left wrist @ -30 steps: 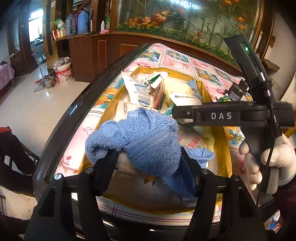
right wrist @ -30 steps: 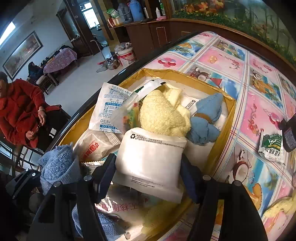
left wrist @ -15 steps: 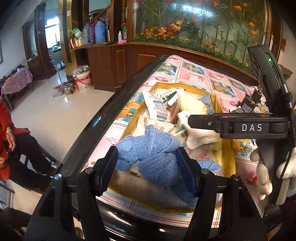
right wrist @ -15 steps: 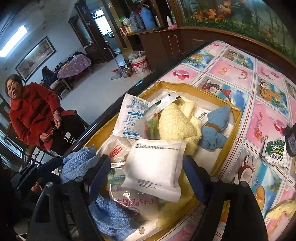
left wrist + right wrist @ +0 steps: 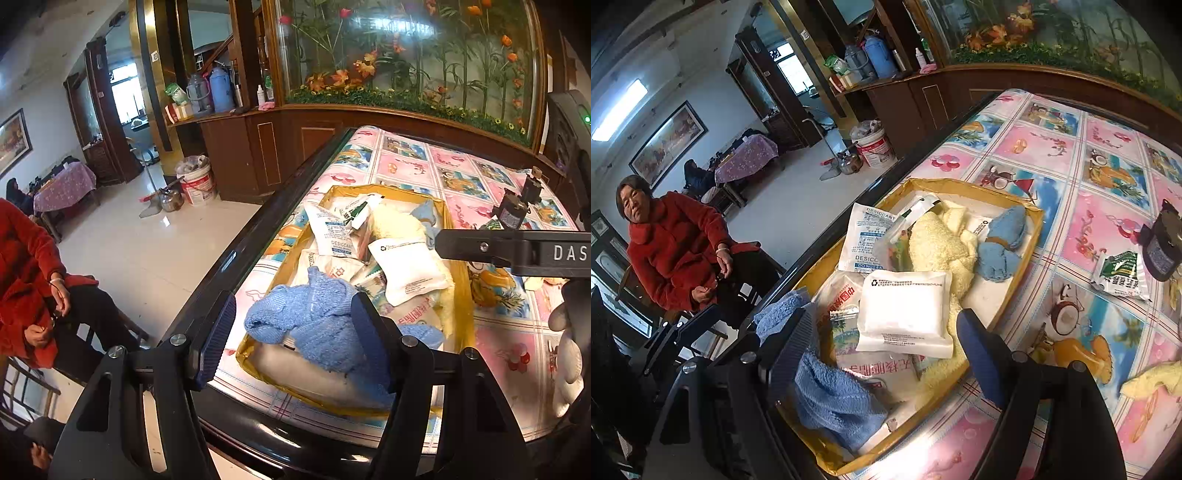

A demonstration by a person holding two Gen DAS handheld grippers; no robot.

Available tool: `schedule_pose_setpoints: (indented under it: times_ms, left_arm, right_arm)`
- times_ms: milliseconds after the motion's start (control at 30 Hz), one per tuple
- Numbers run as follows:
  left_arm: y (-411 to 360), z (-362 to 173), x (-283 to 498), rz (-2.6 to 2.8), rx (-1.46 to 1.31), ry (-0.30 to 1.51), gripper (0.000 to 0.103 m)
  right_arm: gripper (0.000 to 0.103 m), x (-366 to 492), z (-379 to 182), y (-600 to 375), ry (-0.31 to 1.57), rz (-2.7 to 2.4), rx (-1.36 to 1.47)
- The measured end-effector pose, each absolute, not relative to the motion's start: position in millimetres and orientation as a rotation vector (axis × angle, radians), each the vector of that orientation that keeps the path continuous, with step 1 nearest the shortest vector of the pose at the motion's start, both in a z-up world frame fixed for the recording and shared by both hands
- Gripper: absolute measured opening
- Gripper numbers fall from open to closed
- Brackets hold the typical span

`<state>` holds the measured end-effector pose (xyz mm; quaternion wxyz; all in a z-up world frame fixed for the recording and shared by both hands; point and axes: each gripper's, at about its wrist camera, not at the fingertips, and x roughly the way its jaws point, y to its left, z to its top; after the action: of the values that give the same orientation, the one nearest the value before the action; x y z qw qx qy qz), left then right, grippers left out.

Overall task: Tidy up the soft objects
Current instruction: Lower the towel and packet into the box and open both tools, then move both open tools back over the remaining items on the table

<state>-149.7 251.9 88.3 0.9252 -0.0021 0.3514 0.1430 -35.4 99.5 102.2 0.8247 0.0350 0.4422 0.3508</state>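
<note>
Tray (image 5: 1030, 221) contents: blue towel (image 5: 317, 317) at near end, white pouch (image 5: 905, 314) mid-tray, both let go within the last second. Left gripper (image 5: 291, 332) jaws spread, empty, drawn back above towel. Right gripper (image 5: 886, 350) likewise spread, empty, lifted off pouch. Judged: both items deposited; yellow cloth (image 5: 1152, 380) on table remains outside.

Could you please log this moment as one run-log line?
left gripper: open | right gripper: open | blue towel, white pouch: in box

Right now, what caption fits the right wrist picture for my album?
Open right gripper above a white pouch in a yellow box of towels and packets.
</note>
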Motion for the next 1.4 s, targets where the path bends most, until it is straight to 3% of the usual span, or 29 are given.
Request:
schedule_pose_setpoints:
  times_ms: [633,900,1133,1400]
  left_arm:
    - [171,109,-150,0.23,0.159,0.688,0.065]
    - [140,116,-140,-0.165,-0.059,0.703,0.065]
    - [97,88,-114,-0.244,-0.063,0.846,0.065]
    - [110,89,-116,-0.214,-0.114,0.843,0.065]
  right_arm:
    - [0.081,-48,103,-58,0.855,0.544,0.252]
    - [0.081,-59,134,-176,0.651,0.295,0.322]
    - [0.081,-20,99,-223,0.815,0.203,0.327]
    - [0.082,14,56,-192,0.977,0.381,0.378]
